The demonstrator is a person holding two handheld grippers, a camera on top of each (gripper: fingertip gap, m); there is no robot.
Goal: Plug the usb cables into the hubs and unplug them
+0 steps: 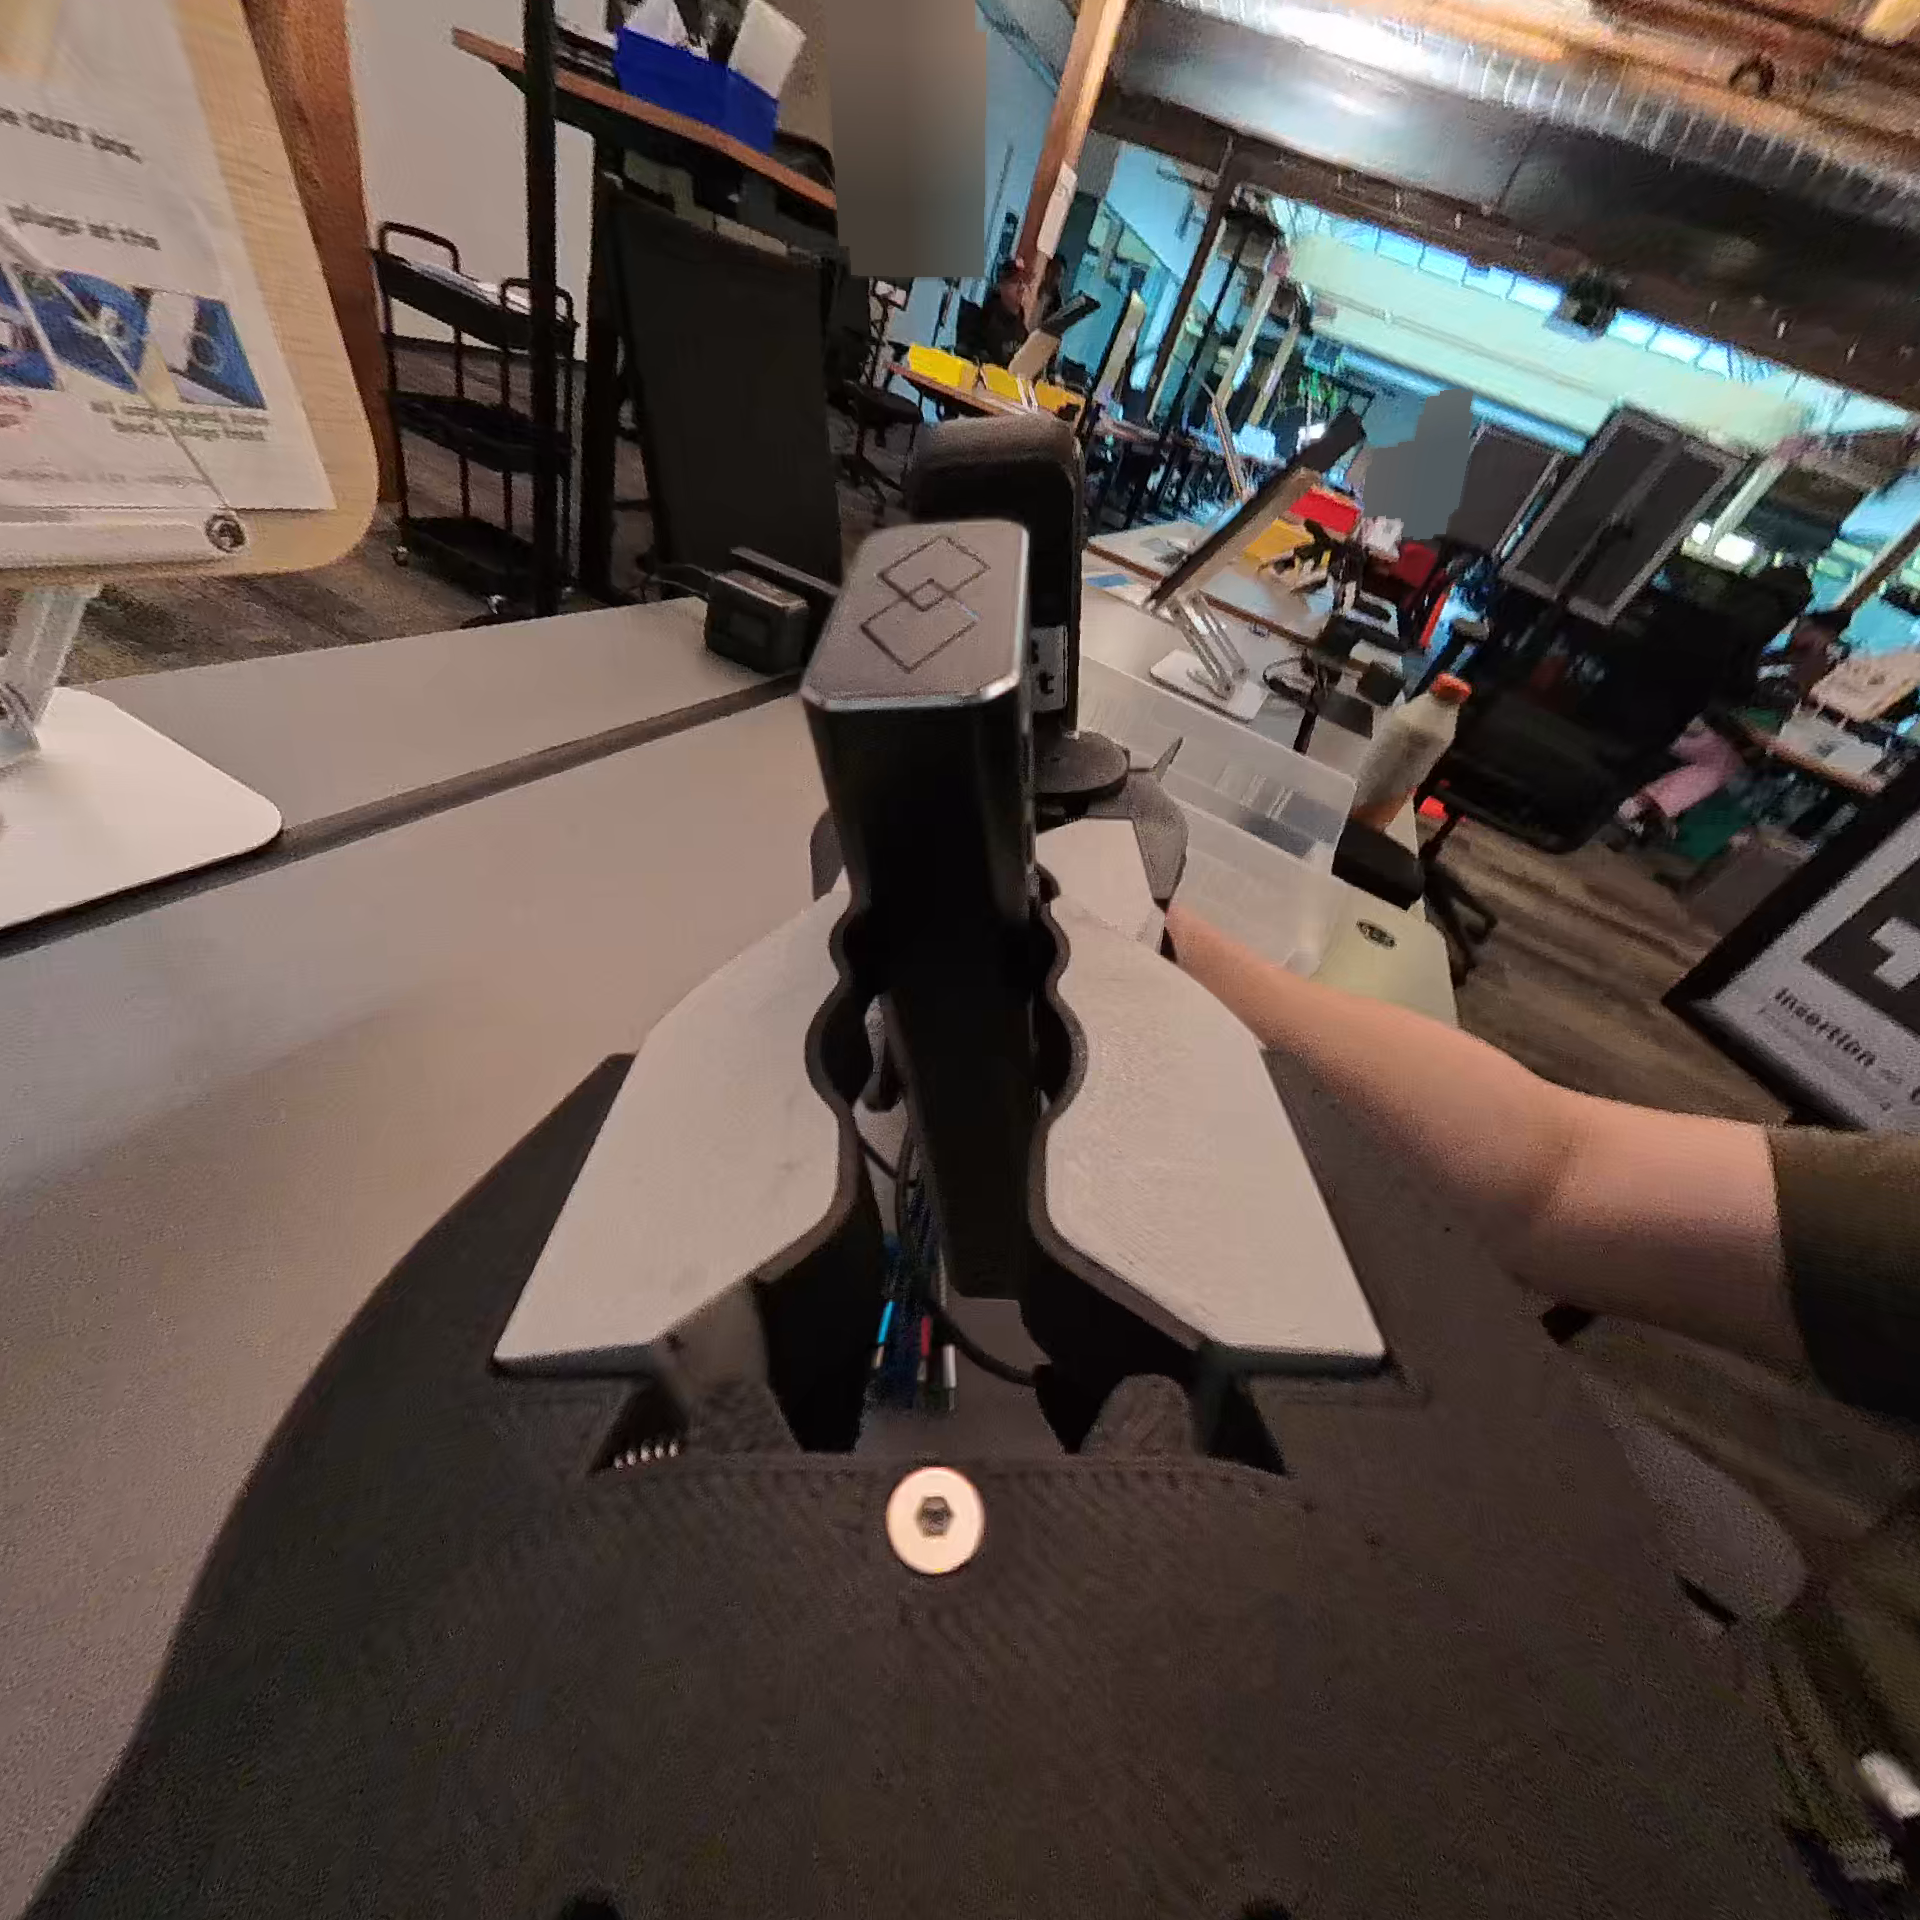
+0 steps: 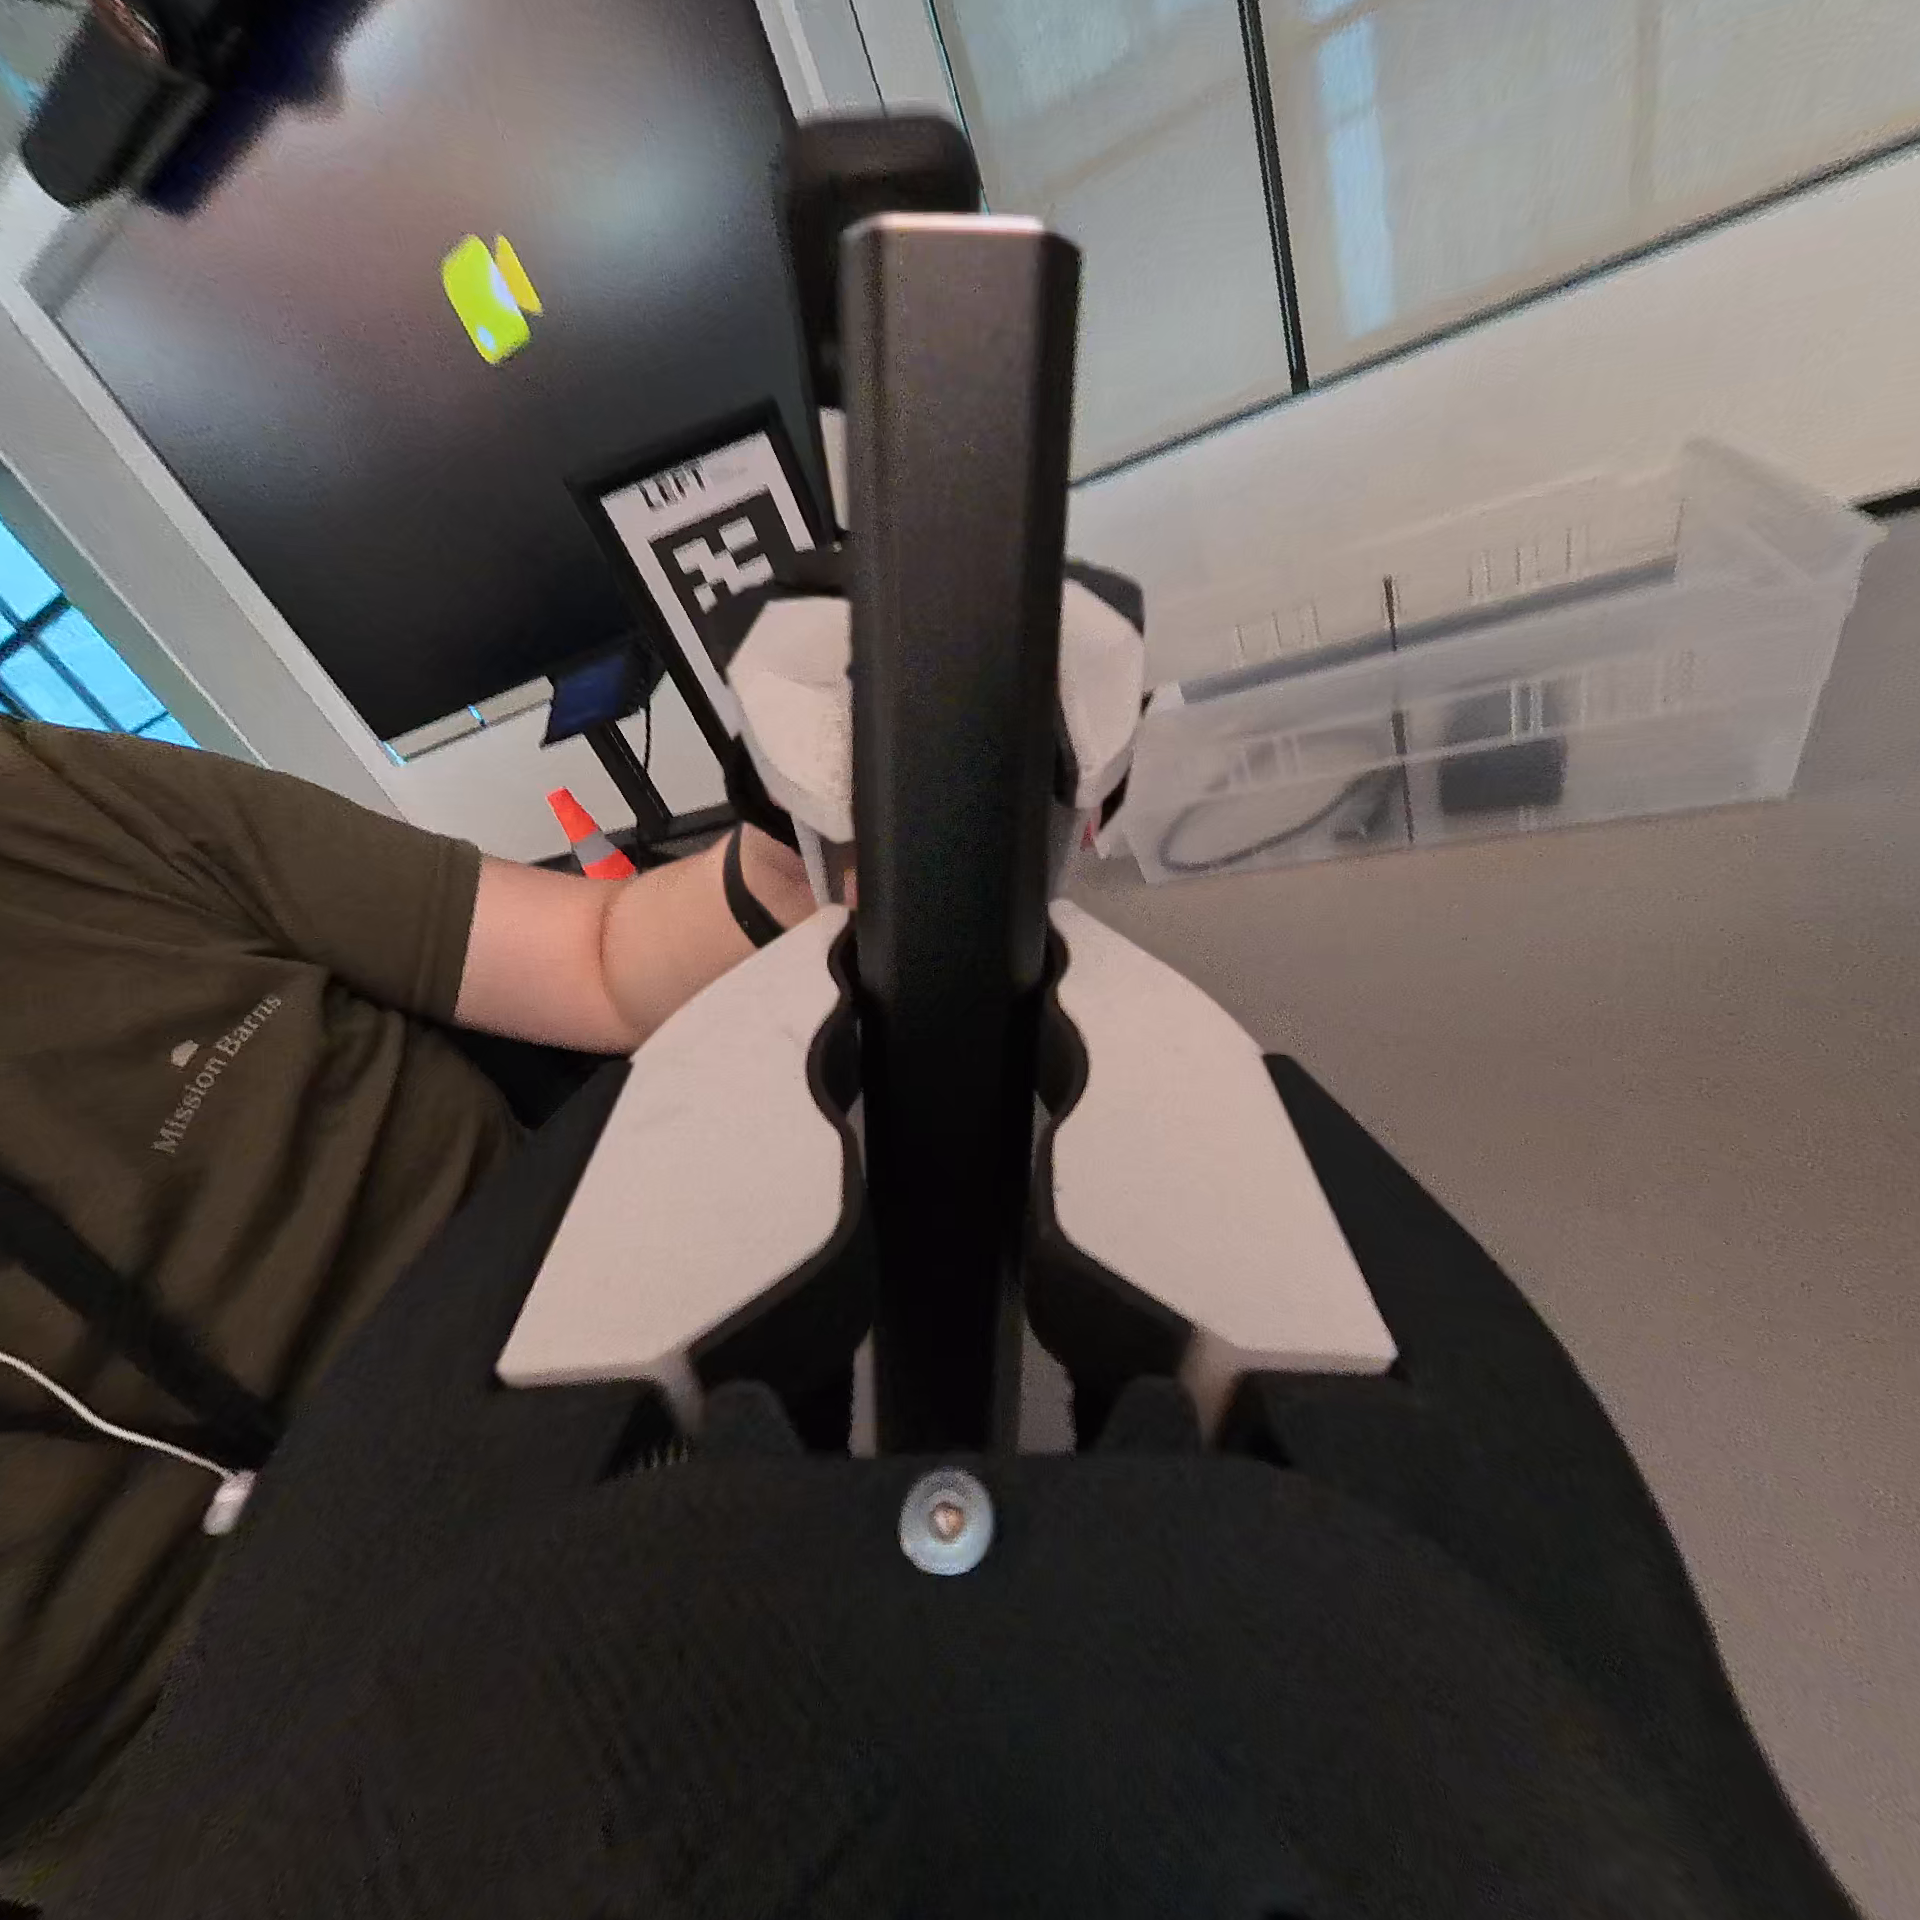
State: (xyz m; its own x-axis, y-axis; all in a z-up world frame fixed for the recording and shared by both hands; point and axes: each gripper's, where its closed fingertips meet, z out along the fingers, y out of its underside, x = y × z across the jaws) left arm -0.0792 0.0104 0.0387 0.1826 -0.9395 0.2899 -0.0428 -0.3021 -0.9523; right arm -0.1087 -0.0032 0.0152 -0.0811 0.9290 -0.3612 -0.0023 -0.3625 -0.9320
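Note:
A long black USB hub (image 1: 935, 914) with a diamond mark on its end stands between my left gripper's (image 1: 945, 925) white fingers (image 1: 727, 1122), which are shut on it. The same hub (image 2: 956, 623) runs up the right wrist view, and my right gripper (image 2: 948, 925) is shut on it from the opposite side. Each gripper shows just behind the hub in the other's view: the right one (image 1: 1112, 862), the left one (image 2: 790, 727). Below the hub in the left wrist view hang several thin cables with coloured plugs (image 1: 914, 1340). I cannot tell whether any plug is in the hub.
The grey table (image 1: 416, 883) lies below. A white stand base (image 1: 104, 810) is at left, and a small black box (image 1: 758, 623) at the far edge. A clear plastic bin (image 2: 1507, 675) holds dark items. A dark screen (image 2: 416, 364) and a marker board (image 2: 717, 551) stand behind. A person's arm (image 1: 1455, 1122) is at right. Left and right tips are no more than a few centimetres apart.

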